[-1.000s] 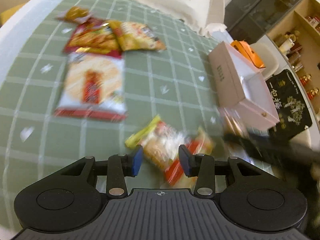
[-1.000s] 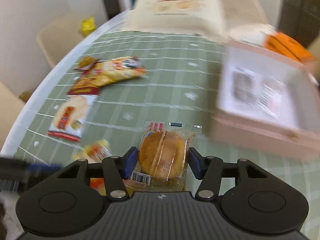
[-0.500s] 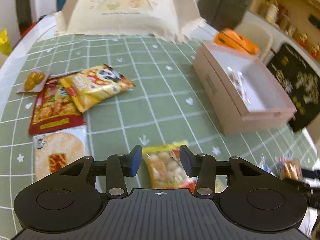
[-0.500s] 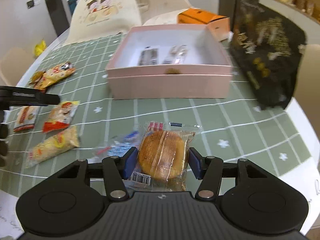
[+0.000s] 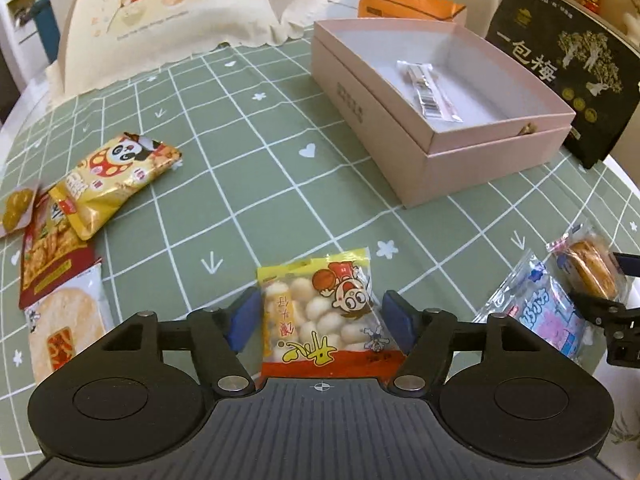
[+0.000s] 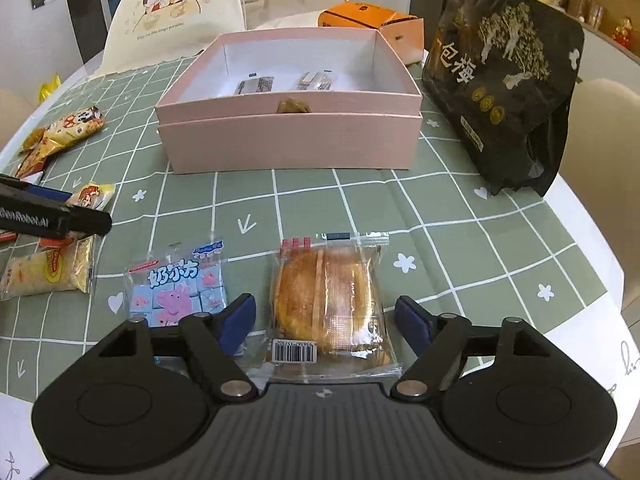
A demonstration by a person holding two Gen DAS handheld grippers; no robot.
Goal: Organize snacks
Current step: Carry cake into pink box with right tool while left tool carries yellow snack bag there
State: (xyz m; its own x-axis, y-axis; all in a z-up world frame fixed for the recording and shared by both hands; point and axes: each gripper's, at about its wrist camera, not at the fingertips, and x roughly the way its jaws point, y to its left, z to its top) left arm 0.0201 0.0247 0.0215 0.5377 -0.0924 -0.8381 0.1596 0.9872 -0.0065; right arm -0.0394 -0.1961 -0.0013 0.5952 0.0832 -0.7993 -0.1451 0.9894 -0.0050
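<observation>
Both jaws are opening. The left hand-held gripper [image 5: 316,316] straddles the yellow ball-snack packet [image 5: 320,312]; the right hand-held gripper [image 6: 326,320] straddles the wrapped cake [image 6: 326,300]. Neither grips. Each should close squarely before carrying toward the pink box [image 6: 288,144] at twelve o'clock.

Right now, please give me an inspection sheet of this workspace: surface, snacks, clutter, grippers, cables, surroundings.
Surface: round table under a green checked cloth.
Job's things: open pink box holding a few small packets; ball snack bag; cake pack; blue pig pack; panda bag in a pile at the cloth's left edge.
Clutter: black bag and orange box beside the pink box.
Grippers: left gripper opening, ball snack bag between its jaws; right gripper opening, cake pack between its jaws.
Cables: nothing seen.
Surroundings: cream food cover; chairs; shelves.
</observation>
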